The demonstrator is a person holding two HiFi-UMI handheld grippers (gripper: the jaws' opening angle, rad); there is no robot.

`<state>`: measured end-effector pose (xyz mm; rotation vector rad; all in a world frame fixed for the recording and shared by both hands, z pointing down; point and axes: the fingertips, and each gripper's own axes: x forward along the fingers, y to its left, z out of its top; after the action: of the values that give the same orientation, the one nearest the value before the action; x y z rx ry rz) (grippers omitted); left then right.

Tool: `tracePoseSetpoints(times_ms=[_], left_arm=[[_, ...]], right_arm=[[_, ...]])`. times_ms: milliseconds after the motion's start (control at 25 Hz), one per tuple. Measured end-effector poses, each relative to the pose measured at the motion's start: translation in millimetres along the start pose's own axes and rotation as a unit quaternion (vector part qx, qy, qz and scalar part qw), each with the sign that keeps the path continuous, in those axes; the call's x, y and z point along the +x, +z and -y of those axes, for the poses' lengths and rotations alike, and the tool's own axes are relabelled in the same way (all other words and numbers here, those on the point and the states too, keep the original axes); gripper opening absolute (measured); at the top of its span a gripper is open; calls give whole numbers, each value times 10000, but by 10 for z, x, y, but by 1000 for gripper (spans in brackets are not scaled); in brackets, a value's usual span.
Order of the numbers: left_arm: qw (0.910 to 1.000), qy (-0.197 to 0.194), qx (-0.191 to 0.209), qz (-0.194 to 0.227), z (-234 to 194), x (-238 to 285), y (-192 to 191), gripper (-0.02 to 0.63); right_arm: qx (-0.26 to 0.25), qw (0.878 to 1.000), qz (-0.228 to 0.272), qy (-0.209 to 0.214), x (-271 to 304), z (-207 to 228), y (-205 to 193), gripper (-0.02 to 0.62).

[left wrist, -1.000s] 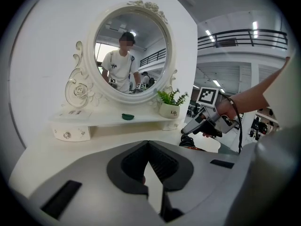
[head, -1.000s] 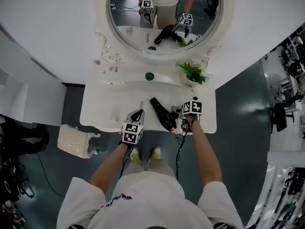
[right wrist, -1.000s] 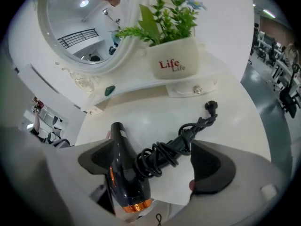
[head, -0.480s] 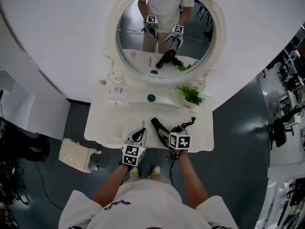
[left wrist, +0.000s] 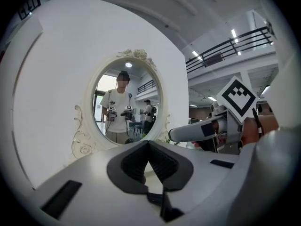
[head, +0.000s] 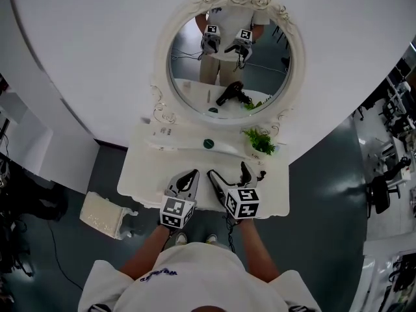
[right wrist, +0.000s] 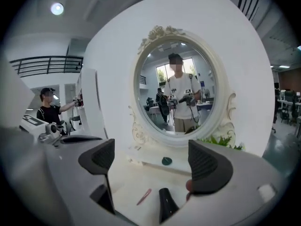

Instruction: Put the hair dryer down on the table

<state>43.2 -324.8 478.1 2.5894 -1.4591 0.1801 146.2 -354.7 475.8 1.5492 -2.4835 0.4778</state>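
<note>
The black hair dryer [head: 217, 181] lies on the white dressing table [head: 143, 174], its nozzle pointing toward the mirror. In the right gripper view its black end [right wrist: 165, 204] shows low, below the jaws. My right gripper [head: 246, 174] hovers just right of it, open and holding nothing; its jaws [right wrist: 150, 159] stand wide apart. My left gripper [head: 187, 177] hangs just left of the dryer, over the table's front, with its pads [left wrist: 148, 147] pressed together on nothing. The right gripper's finger [left wrist: 202, 131] shows in the left gripper view.
An oval mirror [head: 227, 64] stands behind the table. A raised shelf [head: 182, 143] carries a green round lid [head: 208, 143] and a small plant [head: 260, 140]. The dryer's cord [head: 261, 173] trails right. A pink stick [right wrist: 144, 196] lies on the table. A white stool [head: 104, 212] is on the floor at left.
The right gripper has come away from the hair dryer's handle and drawn back to the left, near the table's front. The dryer stays lying on the table. The left gripper barely moved.
</note>
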Motion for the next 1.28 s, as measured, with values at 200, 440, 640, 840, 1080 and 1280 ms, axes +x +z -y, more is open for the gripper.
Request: tracePoseSetpoints(times_ms=[200, 440, 640, 840, 1080, 1280], left_arm=[[9995, 104, 242, 199, -81, 17, 223, 9], [9988, 108, 319, 357, -82, -20, 439, 9], [9980, 109, 389, 489, -101, -6, 561, 9], [9981, 124, 357, 496, -111, 14, 577, 8], [9981, 97, 327, 514, -85, 23, 578, 9], [9982, 95, 315, 503, -72, 37, 580, 8]], right_arm=[[-263, 9982, 508, 173, -80, -167, 510, 502], [-625, 9940, 884, 140, -186, -199, 787, 502], [-605, 9939, 910, 127, -200, -176, 805, 500], [-627, 9932, 969, 123, -218, -179, 847, 469], [-746, 9917, 1048, 82, -262, -200, 874, 371], [-793, 9913, 1037, 172, -269, -226, 858, 313]])
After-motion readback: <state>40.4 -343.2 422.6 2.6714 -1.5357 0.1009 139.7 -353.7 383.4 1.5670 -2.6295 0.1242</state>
